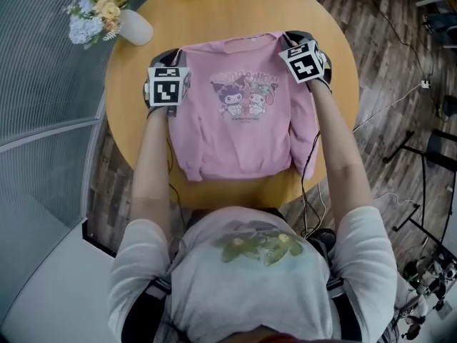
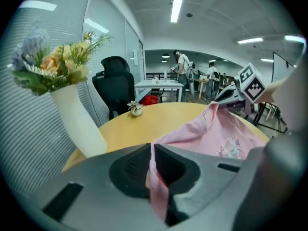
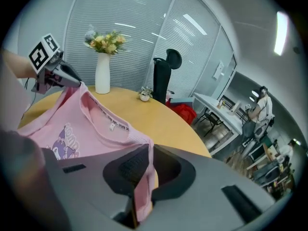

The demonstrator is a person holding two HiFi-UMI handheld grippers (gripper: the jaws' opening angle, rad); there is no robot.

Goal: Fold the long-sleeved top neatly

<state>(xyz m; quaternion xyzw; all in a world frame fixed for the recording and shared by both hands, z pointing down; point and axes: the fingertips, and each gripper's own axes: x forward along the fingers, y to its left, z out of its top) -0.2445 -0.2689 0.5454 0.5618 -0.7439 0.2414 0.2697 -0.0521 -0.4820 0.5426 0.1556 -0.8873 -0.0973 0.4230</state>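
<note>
Presently located: long-sleeved top (image 1: pixel 243 120) lying on round tabletop (image 1: pixel 228 13), print up.
Long axis: near-to-far; collar far, hem toward person.
Left claw (image 2: pixel 151 153): pinching shoulder fabric on its side.
Right claw (image 3: pixel 147 158): pinching the opposite shoulder.

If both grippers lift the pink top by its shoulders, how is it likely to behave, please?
Probably floppy: the pink top lies flat on the table and its cloth bunches in the left gripper and right gripper. Likely light, so its middle should sag between them. Slipping seems unlikely, since both grippers are shut on it.
</note>
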